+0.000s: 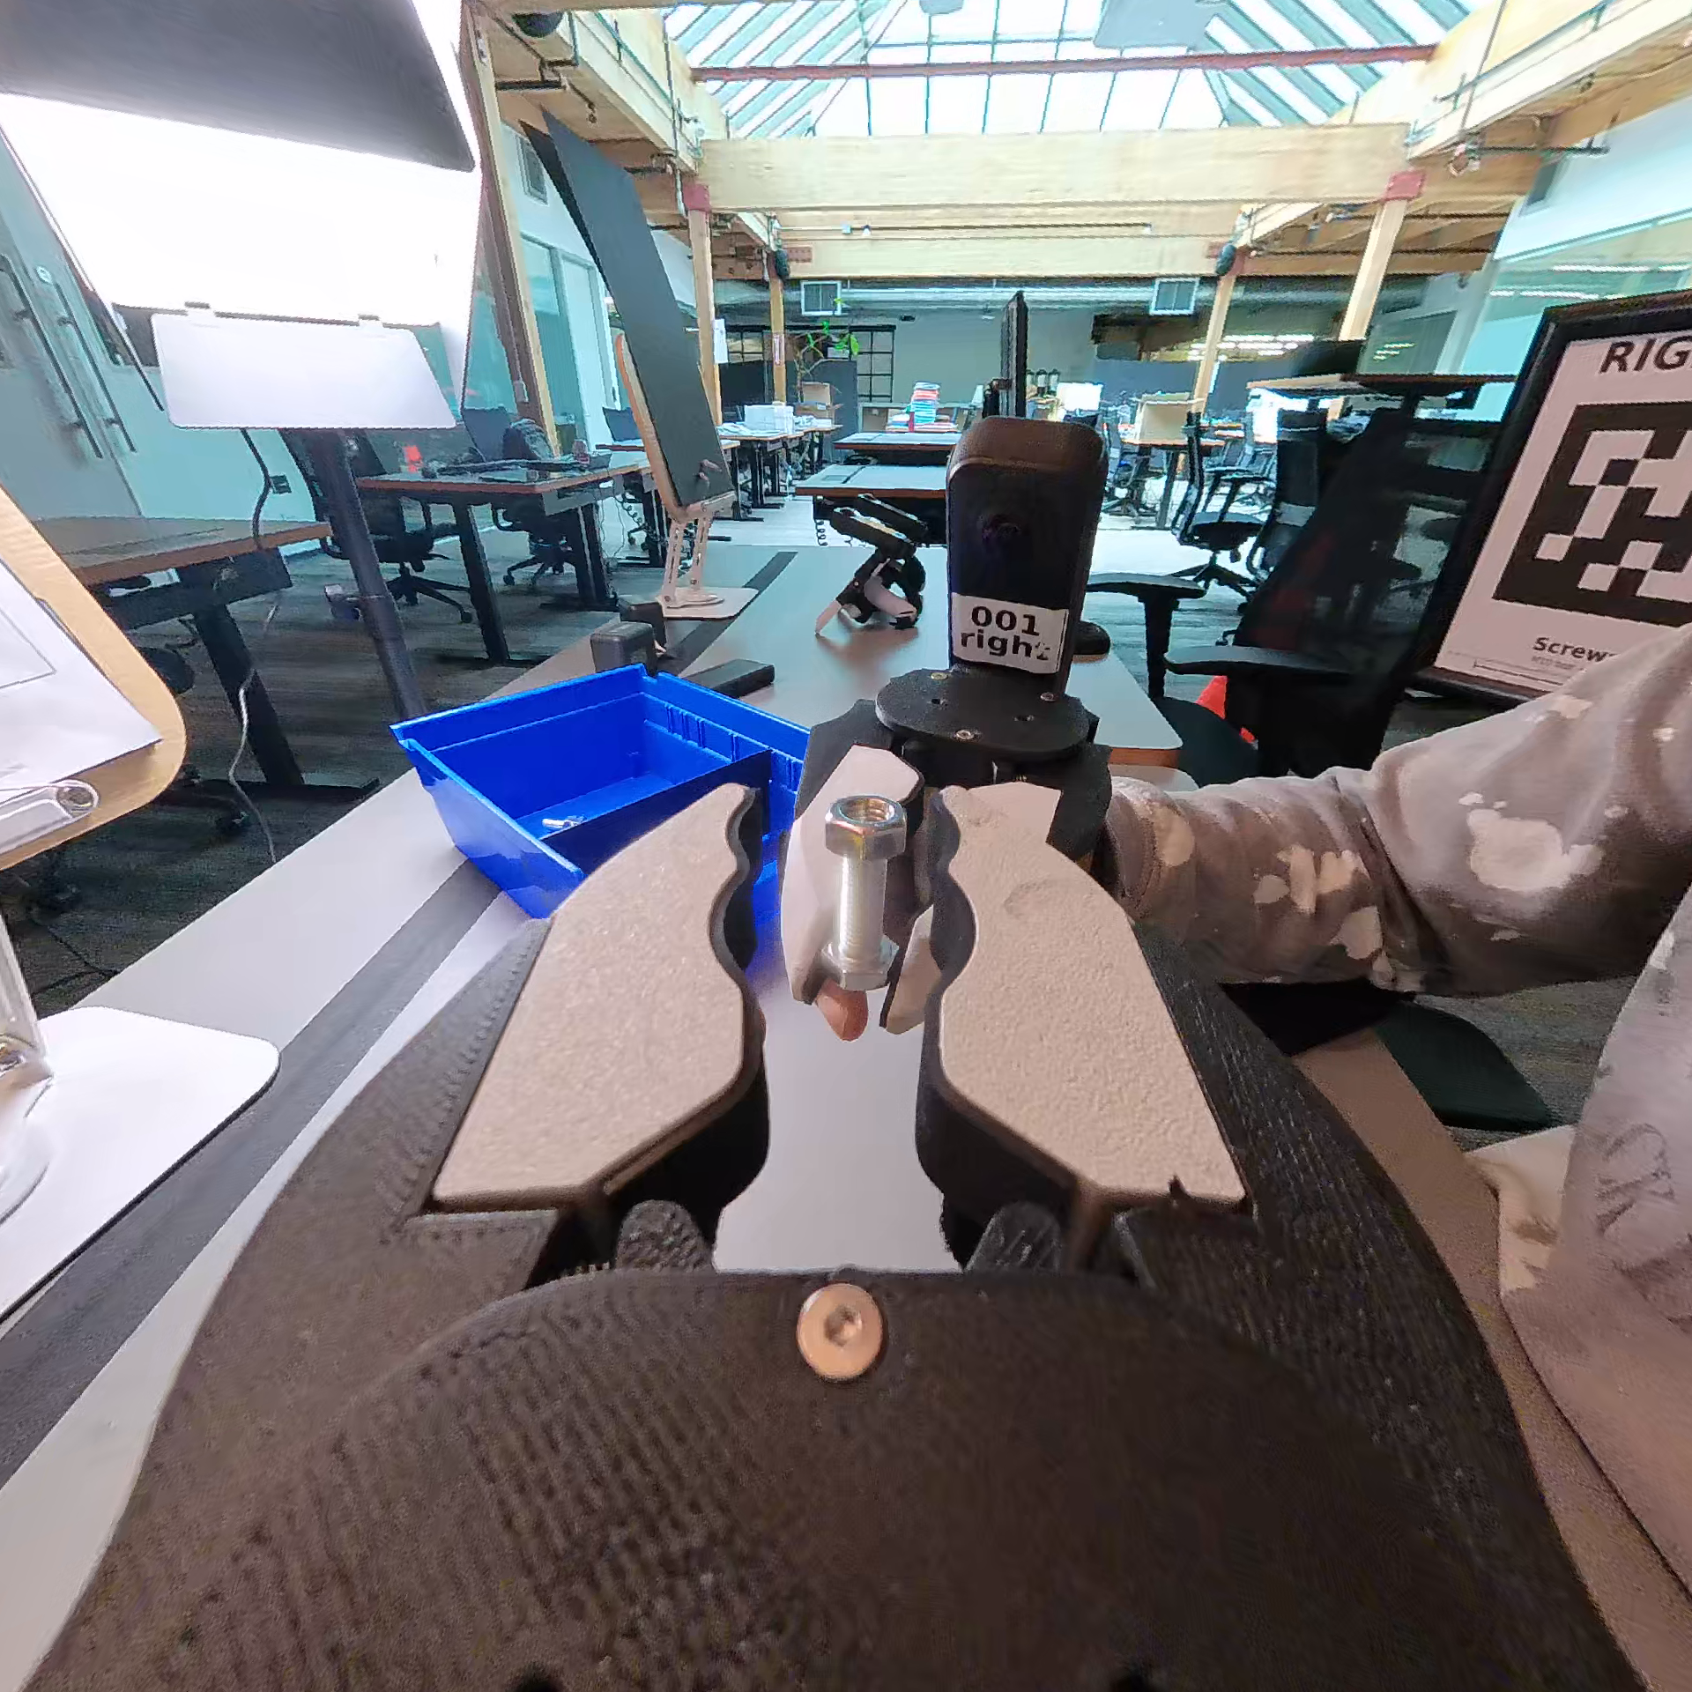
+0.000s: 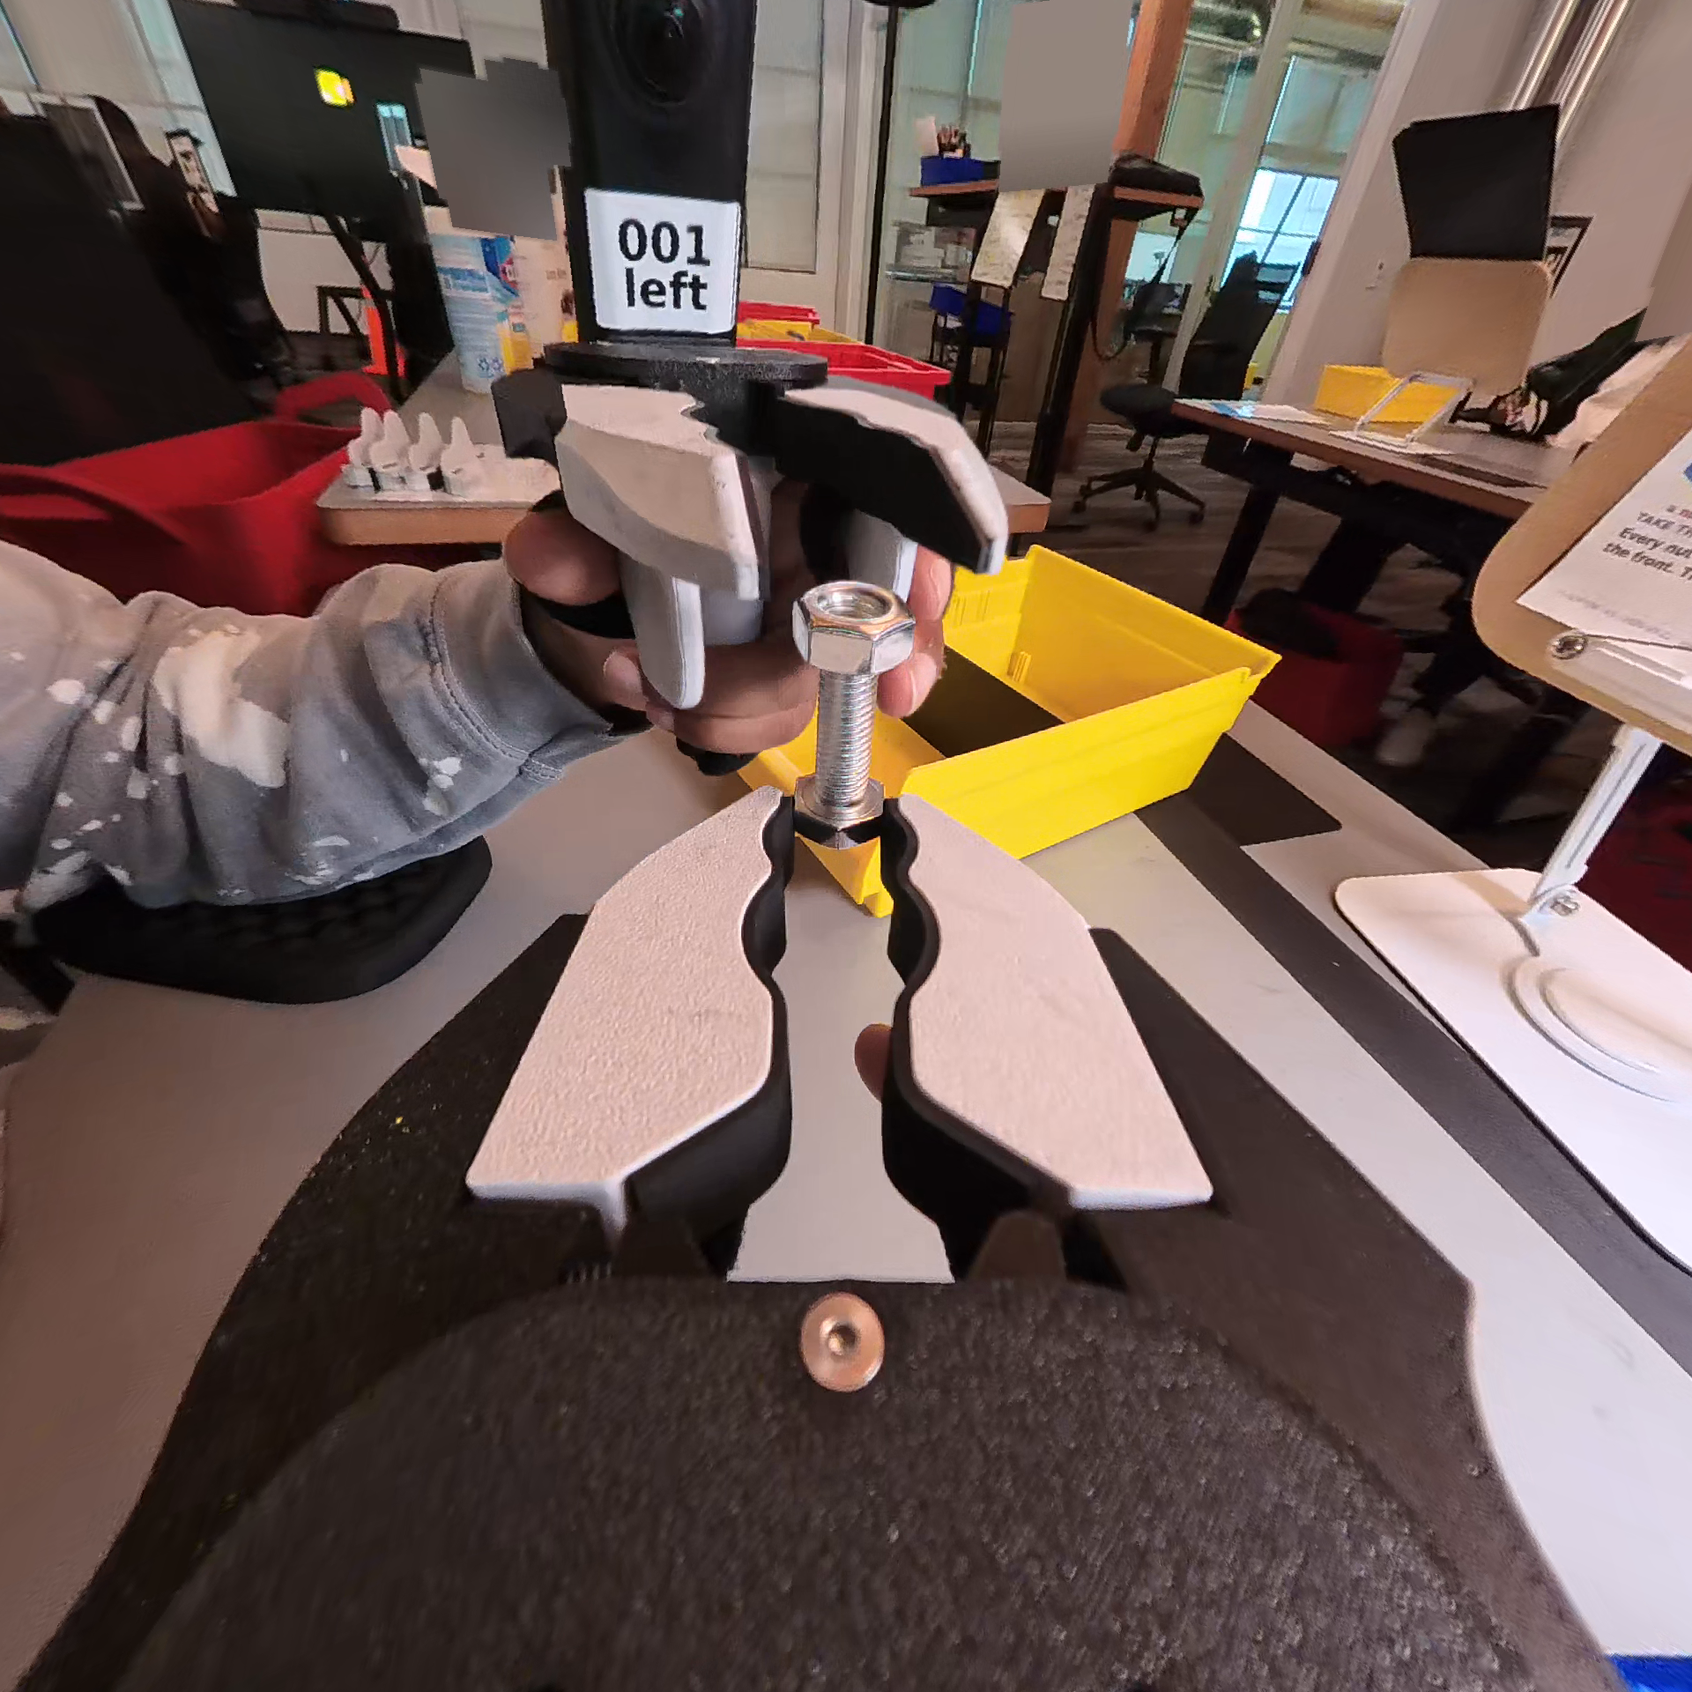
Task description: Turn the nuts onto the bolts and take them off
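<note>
The right gripper (image 2: 838,810) is clamping the hex head of the bolt (image 2: 842,751), holding it upright above the grey table (image 2: 275,1144), near the yellow bin (image 2: 1080,760). The nut (image 2: 851,623) is sitting at the thread's top end. The left gripper (image 2: 778,531) is hovering beside it, jaws spread, gripping nothing. Advice: close squarely on the nut's flats, axis aligned, before turning.

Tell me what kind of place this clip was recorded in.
Most likely an open-plan office used as a workshop or lab. Rows of desks and office chairs fill a hall under a skylight, and parts bins, one blue and one yellow, sit on the work table.
</note>
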